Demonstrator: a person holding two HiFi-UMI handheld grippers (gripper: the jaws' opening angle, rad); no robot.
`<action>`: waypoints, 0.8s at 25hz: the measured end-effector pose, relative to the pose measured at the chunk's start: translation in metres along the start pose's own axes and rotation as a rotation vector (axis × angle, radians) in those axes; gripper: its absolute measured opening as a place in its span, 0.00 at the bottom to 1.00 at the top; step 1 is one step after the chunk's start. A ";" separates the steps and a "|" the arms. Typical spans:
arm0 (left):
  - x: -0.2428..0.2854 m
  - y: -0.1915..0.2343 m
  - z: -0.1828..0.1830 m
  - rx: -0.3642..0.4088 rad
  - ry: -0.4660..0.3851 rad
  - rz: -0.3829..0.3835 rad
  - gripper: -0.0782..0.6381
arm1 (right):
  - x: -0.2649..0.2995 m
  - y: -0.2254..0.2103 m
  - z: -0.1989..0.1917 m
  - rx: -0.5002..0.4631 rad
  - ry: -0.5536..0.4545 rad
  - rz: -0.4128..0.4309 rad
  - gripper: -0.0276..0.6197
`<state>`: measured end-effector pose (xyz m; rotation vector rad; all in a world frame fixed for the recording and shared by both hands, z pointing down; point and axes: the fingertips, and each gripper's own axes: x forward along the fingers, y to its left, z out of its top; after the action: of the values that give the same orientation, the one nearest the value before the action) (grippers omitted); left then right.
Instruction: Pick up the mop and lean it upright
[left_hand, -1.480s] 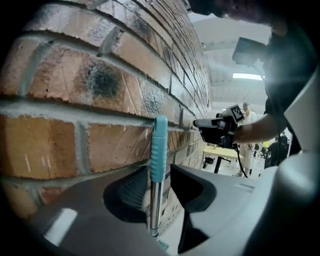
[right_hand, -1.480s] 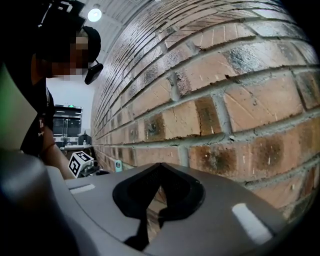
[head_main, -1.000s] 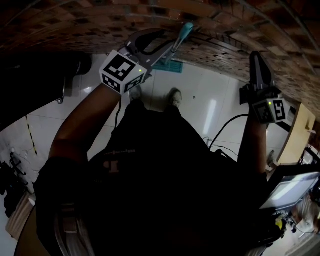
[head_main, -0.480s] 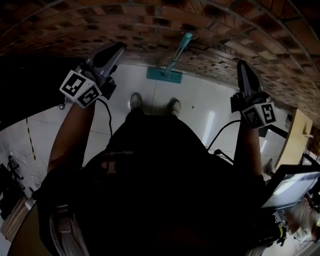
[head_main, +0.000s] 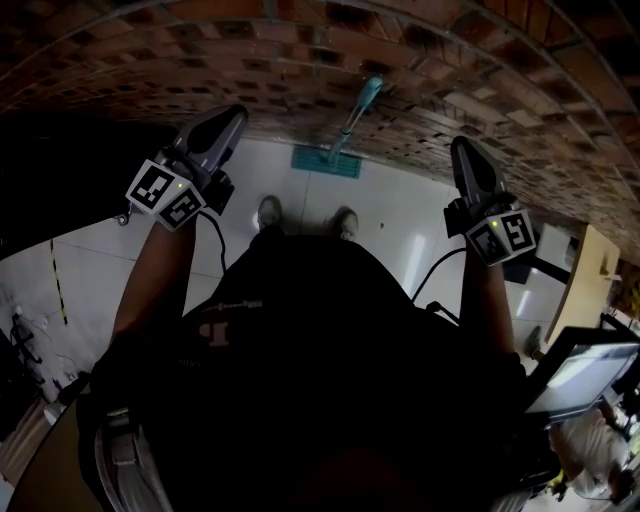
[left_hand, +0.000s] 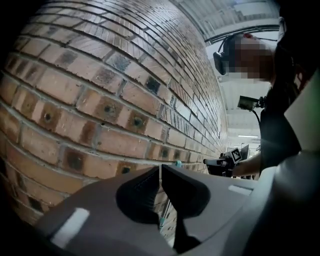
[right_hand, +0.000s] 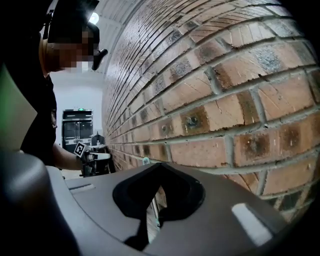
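The mop stands upright against the brick wall, its teal grip (head_main: 371, 91) resting on the bricks and its flat teal head (head_main: 326, 162) on the white floor. My left gripper (head_main: 231, 116) is off to the mop's left, shut and empty, well clear of the pole. To the mop's right, my right gripper (head_main: 462, 149) is likewise shut with nothing in it. In the left gripper view the closed jaws (left_hand: 160, 172) point along the wall, with the mop pole (left_hand: 163, 216) behind them. The right gripper view shows its closed jaws (right_hand: 159, 176) and the mop's teal tip (right_hand: 145, 161) beyond.
The brick wall (head_main: 520, 90) curves across the top of the head view. The person's two shoes (head_main: 269, 211) stand on the tiled floor just short of the mop head. A wooden tabletop (head_main: 590, 285) and a screen (head_main: 582, 372) are at the right, with cables (head_main: 440, 268) nearby.
My left gripper has let go of the mop handle, swung away to the left and shut. The mop stays leaning on the wall. My right gripper has drifted slightly left.
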<state>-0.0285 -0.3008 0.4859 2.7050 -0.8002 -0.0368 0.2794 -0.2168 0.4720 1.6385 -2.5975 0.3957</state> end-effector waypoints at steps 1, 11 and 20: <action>0.000 -0.002 -0.001 0.000 0.001 -0.005 0.13 | 0.000 0.000 0.000 0.010 -0.001 0.000 0.06; 0.000 -0.005 -0.001 0.006 -0.001 -0.017 0.13 | -0.002 -0.003 0.000 0.020 0.005 -0.005 0.06; -0.002 -0.005 -0.002 0.006 0.000 -0.013 0.13 | -0.003 -0.002 -0.001 0.015 0.010 -0.001 0.06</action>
<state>-0.0278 -0.2951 0.4860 2.7158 -0.7836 -0.0368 0.2826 -0.2148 0.4729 1.6385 -2.5925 0.4236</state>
